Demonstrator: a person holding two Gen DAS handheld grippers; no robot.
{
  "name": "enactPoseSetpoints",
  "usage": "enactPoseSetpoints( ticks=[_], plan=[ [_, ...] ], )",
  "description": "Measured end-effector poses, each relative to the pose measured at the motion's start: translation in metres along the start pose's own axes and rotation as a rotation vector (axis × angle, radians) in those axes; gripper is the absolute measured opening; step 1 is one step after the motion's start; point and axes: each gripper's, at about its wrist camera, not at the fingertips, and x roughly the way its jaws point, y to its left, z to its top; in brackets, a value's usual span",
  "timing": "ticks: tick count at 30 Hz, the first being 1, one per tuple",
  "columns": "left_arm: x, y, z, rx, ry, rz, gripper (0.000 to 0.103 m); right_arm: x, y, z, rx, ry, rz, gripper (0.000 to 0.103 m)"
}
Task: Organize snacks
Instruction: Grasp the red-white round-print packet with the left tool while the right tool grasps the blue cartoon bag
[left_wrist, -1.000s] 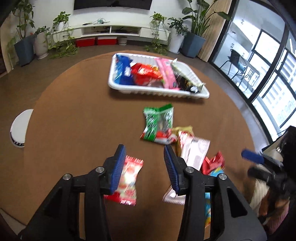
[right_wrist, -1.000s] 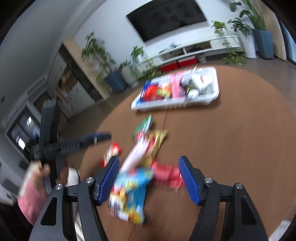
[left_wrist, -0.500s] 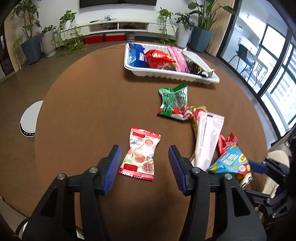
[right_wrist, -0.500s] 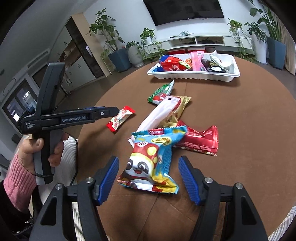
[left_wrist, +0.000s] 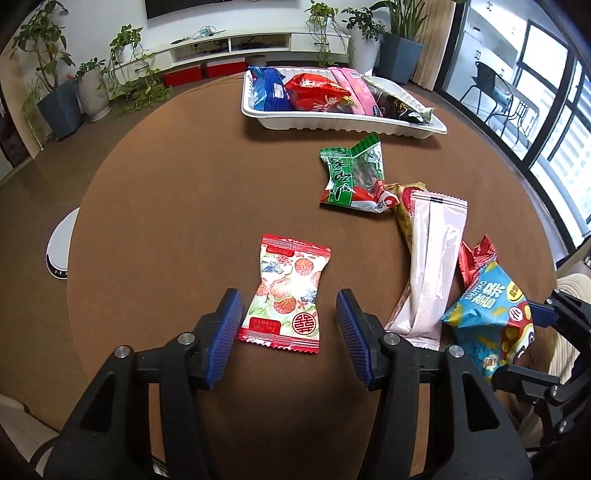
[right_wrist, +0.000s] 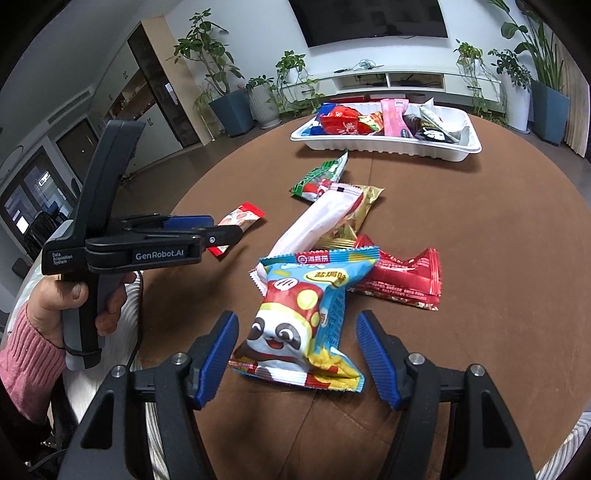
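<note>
My left gripper is open, its jaws either side of the near end of a red-and-white candy packet lying on the round brown table. My right gripper is open around the near end of a blue panda snack bag. A pale pink long packet, a gold packet, a red packet and a green packet lie loose mid-table. A white tray at the far side holds several snacks.
The left gripper and the hand holding it show in the right wrist view. A white round object sits on the floor left of the table. Potted plants and a TV console stand behind.
Both grippers have pulled back toward the near table edge and steadied. The candy packet now lies between the left jaws, the panda bag between the right jaws.
</note>
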Motion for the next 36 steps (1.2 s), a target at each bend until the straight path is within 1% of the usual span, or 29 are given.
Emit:
enactPoseSetpoints(
  ticks=[9, 23, 24, 27, 28, 29, 30, 32, 36],
  plan=[
    [0.008, -0.001, 0.000, 0.010, 0.001, 0.006, 0.051, 0.005, 0.000, 0.001, 0.005, 0.007, -0.007, 0.068],
    [0.018, -0.003, -0.004, 0.032, 0.012, 0.010, 0.051, 0.010, 0.002, 0.002, -0.001, 0.016, -0.002, 0.060],
    [0.018, -0.004, -0.004, 0.037, 0.009, 0.012, 0.051, 0.010, 0.002, 0.001, -0.001, 0.017, -0.001, 0.058],
    [0.019, -0.005, -0.004, 0.041, 0.007, 0.009, 0.051, 0.010, 0.001, 0.001, 0.005, 0.015, 0.008, 0.056],
    [0.018, -0.004, -0.005, 0.038, 0.004, 0.003, 0.049, 0.010, 0.000, 0.001, 0.007, 0.014, 0.009, 0.054],
    [0.019, -0.004, -0.004, 0.037, 0.000, -0.003, 0.044, 0.010, 0.000, 0.001, 0.010, 0.013, 0.013, 0.053],
    [0.018, -0.003, -0.005, 0.036, -0.002, -0.006, 0.041, 0.009, -0.001, 0.001, 0.010, 0.012, 0.015, 0.051],
    [0.018, -0.001, -0.004, 0.023, -0.003, -0.027, 0.040, 0.008, -0.002, 0.001, 0.018, 0.009, 0.022, 0.049],
    [0.017, 0.003, -0.004, -0.003, -0.009, -0.059, 0.039, 0.007, -0.015, 0.001, 0.089, 0.004, 0.077, 0.045]
  ],
)
